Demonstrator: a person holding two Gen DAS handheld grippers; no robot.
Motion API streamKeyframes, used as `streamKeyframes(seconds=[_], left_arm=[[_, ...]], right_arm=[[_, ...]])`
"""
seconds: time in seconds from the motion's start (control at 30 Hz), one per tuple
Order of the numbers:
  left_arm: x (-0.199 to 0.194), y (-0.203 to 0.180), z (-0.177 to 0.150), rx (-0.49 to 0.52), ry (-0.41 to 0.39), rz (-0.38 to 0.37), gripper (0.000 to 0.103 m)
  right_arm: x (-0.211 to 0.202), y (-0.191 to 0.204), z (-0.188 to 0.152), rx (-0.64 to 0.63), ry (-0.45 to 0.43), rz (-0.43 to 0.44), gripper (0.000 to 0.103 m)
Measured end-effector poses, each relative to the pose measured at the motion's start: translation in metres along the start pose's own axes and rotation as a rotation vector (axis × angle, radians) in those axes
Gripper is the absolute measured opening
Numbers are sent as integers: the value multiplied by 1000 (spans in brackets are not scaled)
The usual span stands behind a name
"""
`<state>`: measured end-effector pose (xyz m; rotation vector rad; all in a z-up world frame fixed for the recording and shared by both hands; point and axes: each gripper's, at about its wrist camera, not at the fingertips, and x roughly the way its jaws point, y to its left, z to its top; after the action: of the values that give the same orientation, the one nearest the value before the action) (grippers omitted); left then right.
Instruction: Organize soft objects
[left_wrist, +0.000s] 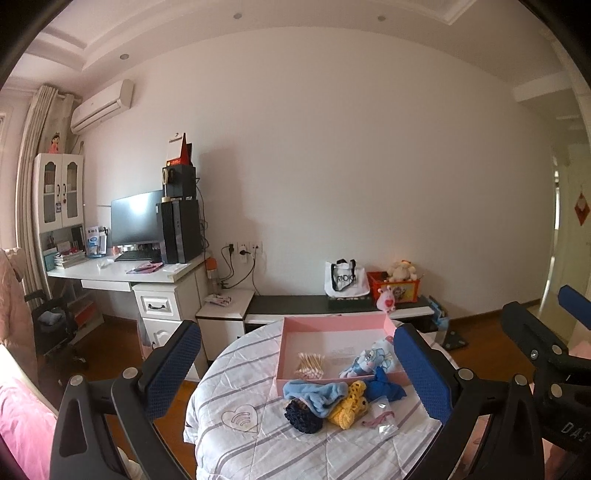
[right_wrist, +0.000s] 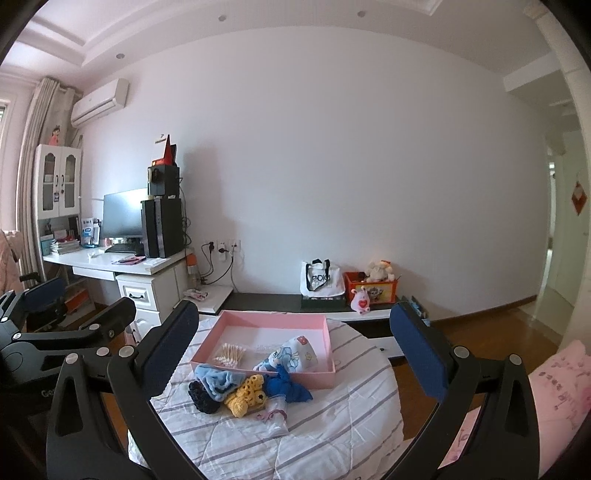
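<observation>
The pink tray (left_wrist: 334, 325) on the quilt-covered surface (left_wrist: 236, 373) holds cotton swabs (left_wrist: 311, 365) and a blue plush (left_wrist: 369, 360). Just before it lie knit pieces (right_wrist: 245, 393), ahead between both hand-held grippers' fingers. Left hand-held gripper (left_wrist: 297, 373) and right hand-held gripper (right_wrist: 295, 358) hover level, jaws wide, empty.

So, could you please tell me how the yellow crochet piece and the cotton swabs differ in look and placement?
The yellow crochet piece is a soft, knobbly knit in bright yellow; the cotton swabs are thin pale sticks lying in a loose bundle. The crochet piece lies outside the pink box, on the striped quilt among other soft items; the swabs lie inside the box, in its near-left corner. Neither is held by a tool.
</observation>
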<state>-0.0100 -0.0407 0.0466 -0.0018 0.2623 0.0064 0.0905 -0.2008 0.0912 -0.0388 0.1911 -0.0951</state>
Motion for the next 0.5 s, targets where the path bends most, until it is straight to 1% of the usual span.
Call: streamKeyframes(seconds=[0.17, 0.23, 0.5], left_arm=[[4, -1, 2, 0, 2, 1, 103], [16, -6, 10, 2, 8, 3, 103], [31, -9, 13, 9, 34, -1, 103]], right_arm=[[1, 0, 2, 0, 5, -1, 103], [3, -1, 2, 0, 9, -2, 103], [16, -3, -2, 1, 34, -10, 103]])
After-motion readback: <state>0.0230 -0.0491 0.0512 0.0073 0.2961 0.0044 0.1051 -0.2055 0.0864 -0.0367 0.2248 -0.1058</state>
